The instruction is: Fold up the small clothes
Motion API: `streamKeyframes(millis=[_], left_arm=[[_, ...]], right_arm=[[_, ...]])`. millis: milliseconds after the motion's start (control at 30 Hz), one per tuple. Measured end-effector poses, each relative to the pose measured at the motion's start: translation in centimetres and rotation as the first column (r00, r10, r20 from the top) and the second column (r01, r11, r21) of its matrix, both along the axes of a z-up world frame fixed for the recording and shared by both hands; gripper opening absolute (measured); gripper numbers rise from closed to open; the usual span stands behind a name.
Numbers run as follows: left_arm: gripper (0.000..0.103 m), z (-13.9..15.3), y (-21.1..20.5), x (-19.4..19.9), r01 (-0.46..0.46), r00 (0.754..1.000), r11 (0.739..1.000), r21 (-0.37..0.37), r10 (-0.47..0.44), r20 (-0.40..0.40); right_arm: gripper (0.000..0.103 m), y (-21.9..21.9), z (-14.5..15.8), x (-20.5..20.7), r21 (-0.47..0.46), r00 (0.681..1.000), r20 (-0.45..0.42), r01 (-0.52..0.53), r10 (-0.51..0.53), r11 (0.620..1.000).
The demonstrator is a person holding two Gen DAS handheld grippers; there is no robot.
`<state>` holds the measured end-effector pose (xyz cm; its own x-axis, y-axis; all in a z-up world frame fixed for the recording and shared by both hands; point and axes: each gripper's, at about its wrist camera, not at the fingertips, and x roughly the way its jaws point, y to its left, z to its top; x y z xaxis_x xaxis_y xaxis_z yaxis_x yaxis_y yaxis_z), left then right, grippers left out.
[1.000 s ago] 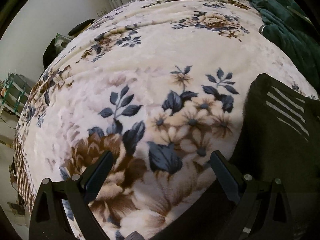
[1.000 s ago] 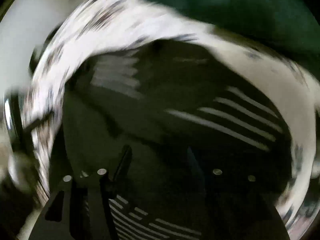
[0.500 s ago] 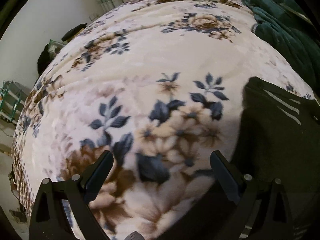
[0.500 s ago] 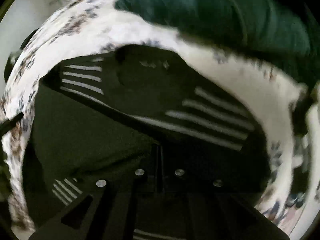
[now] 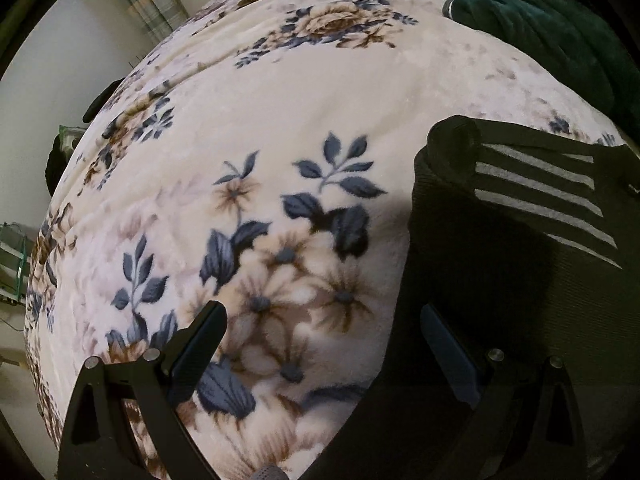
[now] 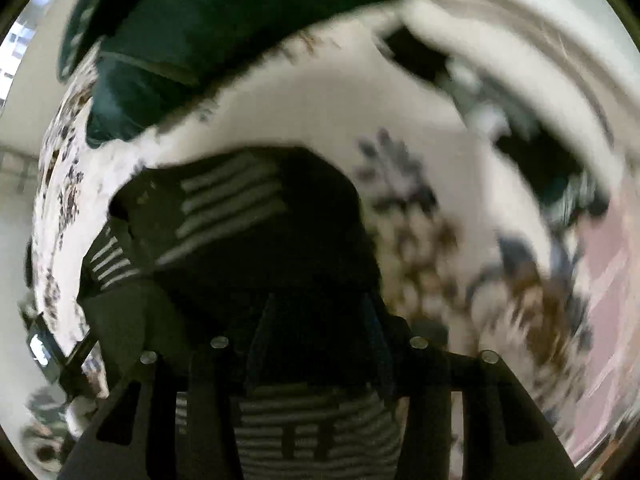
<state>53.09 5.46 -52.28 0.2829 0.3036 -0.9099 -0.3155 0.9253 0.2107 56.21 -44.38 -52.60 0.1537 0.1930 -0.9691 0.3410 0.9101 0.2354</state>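
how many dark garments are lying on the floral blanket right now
2. A black garment with grey stripes lies at the right of the left wrist view, beside the left gripper. A dark green garment is bunched at the blanket's far right corner. More may lie out of view.

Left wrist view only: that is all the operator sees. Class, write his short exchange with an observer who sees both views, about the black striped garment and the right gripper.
Operator: Where is the right gripper?
Observer: The right gripper is over the black garment, its fingers apart.
Operator: I see one striped patch. Any more?
Observer: Yes, a second, smaller striped patch sits at the garment's left edge.
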Motion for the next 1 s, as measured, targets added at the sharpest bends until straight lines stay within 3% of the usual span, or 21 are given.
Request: streamKeyframes(millis=[133, 267, 300, 367, 500, 567, 667, 767, 833, 900, 1000], left_arm=[[0.099, -0.1, -0.2, 0.1, 0.008, 1.0, 1.0, 0.015, -0.008, -0.008], [0.099, -0.2, -0.3, 0.2, 0.011, 1.0, 0.999, 0.033, -0.011, -0.01], [0.099, -0.2, -0.3, 0.2, 0.013, 1.0, 0.999, 0.035, -0.012, -0.01], [0.099, -0.1, -0.3, 0.2, 0.021, 1.0, 0.999, 0.041, -0.02, -0.01], [0.099, -0.2, -0.1, 0.3, 0.032, 0.999, 0.998, 0.052, -0.032, -0.012], [0.099, -0.2, 0.2, 0.4, 0.027, 1.0, 0.998, 0.05, -0.027, -0.012], [0.099, -0.3, 0.8, 0.7, 0.015, 1.0, 0.998, 0.063, -0.013, -0.019], [0.099, -0.1, 1.5, 0.4, -0.008, 0.999, 0.998, 0.064, 0.01, -0.033], [0.099, 0.7, 1.8, -0.1, -0.017, 1.0, 0.998, 0.059, 0.019, -0.023], [0.099, 2.3, 1.1, -0.9, 0.001, 1.0, 0.998, 0.062, -0.002, 0.01], [0.099, 4.2, -1.2, -1.6, 0.06, 0.997, 0.997, 0.052, -0.063, 0.048]], right_arm=[[0.048, -0.4, -2.4, -1.7, 0.079, 0.997, 0.01, 0.072, -0.073, 0.994], [0.046, 2.1, -4.9, -0.2, 0.02, 1.0, 0.011, -0.001, 0.001, 1.0], [0.014, 2.8, -5.2, 0.3, 0.012, 1.0, 0.02, -0.018, 0.018, 1.0], [0.007, 3.7, -4.5, 0.5, -0.087, 0.996, 0.057, -0.059, 0.064, 0.994], [0.007, 2.3, -0.1, -0.4, -0.139, 0.989, 0.147, -0.007, 0.027, 0.99], [0.007, 0.5, 1.0, -0.6, -0.116, 0.986, 0.165, 0.048, -0.028, 0.992], [0.007, -1.2, 0.1, 0.2, -0.108, 0.989, 0.137, 0.075, -0.06, 0.991], [0.007, -1.7, -2.6, 1.8, -0.094, 0.997, 0.057, 0.052, -0.047, 0.994], [0.017, -2.2, -4.0, 2.4, -0.101, 0.998, -0.024, 0.056, -0.058, 0.993], [0.035, -3.2, -2.5, 1.3, -0.038, 0.99, 0.029, 0.139, -0.138, 0.99], [0.038, -3.5, -0.2, -1.3, 0.056, 0.973, 0.078, 0.211, -0.215, 0.976]])
